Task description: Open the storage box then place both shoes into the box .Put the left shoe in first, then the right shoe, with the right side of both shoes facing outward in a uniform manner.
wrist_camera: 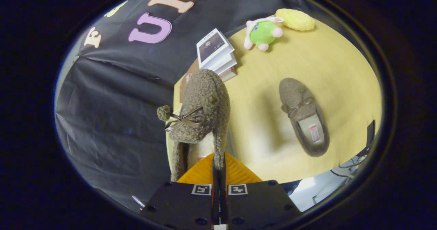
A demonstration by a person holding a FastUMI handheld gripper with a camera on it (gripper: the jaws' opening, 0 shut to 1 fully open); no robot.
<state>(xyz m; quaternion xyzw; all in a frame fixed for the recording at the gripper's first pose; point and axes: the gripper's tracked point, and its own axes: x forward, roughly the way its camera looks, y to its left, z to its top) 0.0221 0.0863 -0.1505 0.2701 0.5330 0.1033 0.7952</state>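
My gripper point(218, 163) is shut on the rim of a fuzzy brown shoe point(201, 110) with a ribbon bow and pompom. Both fingers pinch its side wall, and the shoe hangs in the air, tilted on its side with the toe pointing away from me. The other brown shoe point(302, 115) lies flat on the yellow table point(341, 66), to the right and beyond the fingers, its opening facing up. No part of the storage box can be made out.
A stack of books point(216, 54) rests at the table's far edge, just beyond the held shoe. A green and pink plush toy point(263, 33) and a yellow sponge-like object point(295, 19) lie further back on the table.
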